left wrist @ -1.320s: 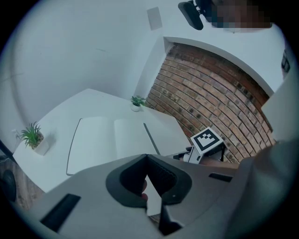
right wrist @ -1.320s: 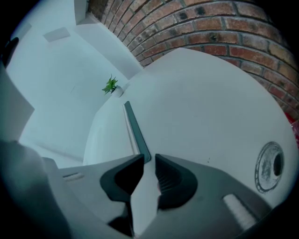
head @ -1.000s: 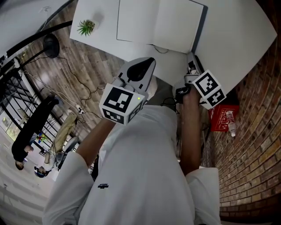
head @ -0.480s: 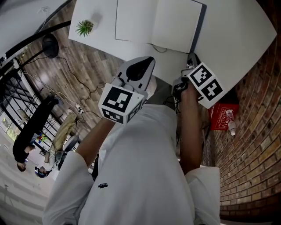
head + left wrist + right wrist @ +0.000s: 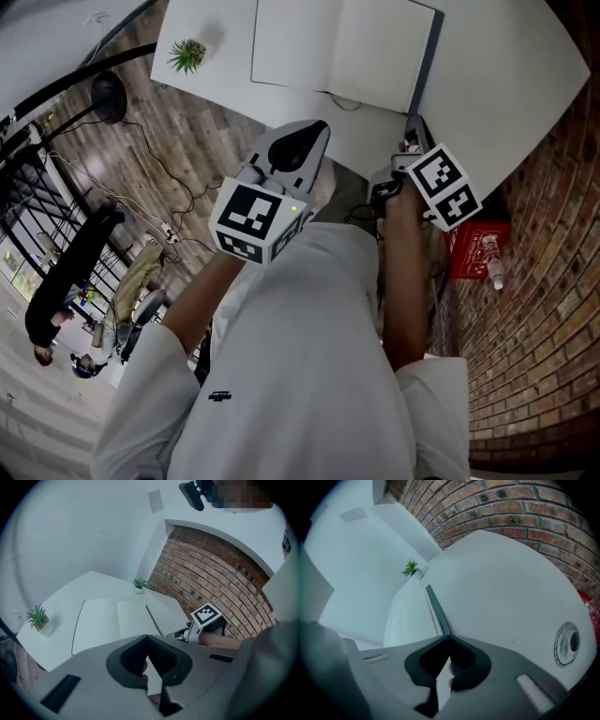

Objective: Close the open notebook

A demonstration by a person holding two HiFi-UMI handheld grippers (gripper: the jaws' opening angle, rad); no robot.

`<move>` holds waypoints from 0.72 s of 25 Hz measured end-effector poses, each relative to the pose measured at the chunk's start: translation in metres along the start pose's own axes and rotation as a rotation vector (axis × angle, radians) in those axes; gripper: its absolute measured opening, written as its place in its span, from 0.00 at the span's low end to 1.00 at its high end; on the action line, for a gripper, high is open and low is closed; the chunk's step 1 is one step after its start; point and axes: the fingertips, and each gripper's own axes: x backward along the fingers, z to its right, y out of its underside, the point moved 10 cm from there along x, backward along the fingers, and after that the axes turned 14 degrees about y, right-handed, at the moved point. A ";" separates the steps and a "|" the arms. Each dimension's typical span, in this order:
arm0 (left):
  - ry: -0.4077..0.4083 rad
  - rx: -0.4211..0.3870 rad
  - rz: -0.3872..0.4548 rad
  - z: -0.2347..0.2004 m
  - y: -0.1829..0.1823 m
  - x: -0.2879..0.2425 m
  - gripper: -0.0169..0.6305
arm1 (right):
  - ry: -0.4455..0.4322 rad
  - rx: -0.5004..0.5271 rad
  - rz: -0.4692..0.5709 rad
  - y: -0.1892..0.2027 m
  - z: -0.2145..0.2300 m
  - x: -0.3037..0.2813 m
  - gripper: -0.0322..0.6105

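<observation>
The open notebook (image 5: 342,47) lies flat on the white table (image 5: 497,84), blank pages up, with its dark cover (image 5: 427,61) showing along the right edge. My right gripper (image 5: 410,122) sits at the notebook's near right corner. Its jaws have just been closing, and in the right gripper view the dark cover (image 5: 437,609) runs straight into the meeting tips of the right gripper (image 5: 449,636). My left gripper (image 5: 319,131) hangs shut and empty before the table's near edge, short of the notebook (image 5: 112,623). Its tips (image 5: 146,637) touch each other.
A small potted plant (image 5: 185,58) stands on the table's left corner, and another (image 5: 411,568) at the far edge. A cable hole (image 5: 567,644) sits in the table to the right. A brick wall (image 5: 534,309) and a red box (image 5: 478,251) lie right; a person (image 5: 56,281) stands left.
The right gripper's marker cube has shifted slightly at the notebook's near right corner. The left gripper and the notebook have kept still.
</observation>
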 end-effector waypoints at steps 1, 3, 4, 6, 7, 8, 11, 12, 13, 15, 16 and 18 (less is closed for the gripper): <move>0.002 -0.001 0.001 0.001 0.001 0.000 0.03 | -0.021 0.003 0.007 0.000 -0.002 0.003 0.06; 0.007 -0.003 0.002 0.002 0.001 0.001 0.03 | -0.064 0.021 0.019 0.000 -0.008 0.008 0.06; 0.008 -0.005 0.005 0.003 0.001 0.002 0.03 | -0.080 0.038 0.024 0.000 -0.012 0.011 0.06; 0.008 -0.006 0.009 0.004 0.002 0.004 0.03 | -0.092 0.072 0.027 0.003 -0.018 0.015 0.06; 0.008 -0.006 0.010 0.004 0.002 0.005 0.03 | -0.086 0.079 0.026 0.004 -0.018 0.015 0.06; 0.007 -0.007 0.011 0.004 0.002 0.006 0.03 | -0.077 0.079 0.025 0.004 -0.016 0.015 0.06; 0.005 -0.006 0.012 0.003 0.003 0.009 0.03 | -0.069 0.057 0.013 0.004 -0.007 0.011 0.07; 0.003 -0.005 0.012 0.003 0.004 0.010 0.03 | -0.080 0.048 0.007 0.003 -0.005 0.009 0.13; 0.002 -0.004 0.012 0.002 0.004 0.010 0.03 | -0.097 0.036 0.001 0.002 -0.004 0.007 0.22; -0.001 -0.002 0.011 0.000 0.005 0.010 0.03 | -0.138 -0.001 -0.012 0.001 -0.002 0.004 0.30; -0.002 -0.001 0.010 -0.001 0.006 0.010 0.03 | -0.167 -0.030 -0.025 0.001 -0.002 0.003 0.31; -0.005 0.000 0.008 -0.003 0.007 0.009 0.03 | -0.241 -0.106 -0.066 0.007 -0.004 0.003 0.33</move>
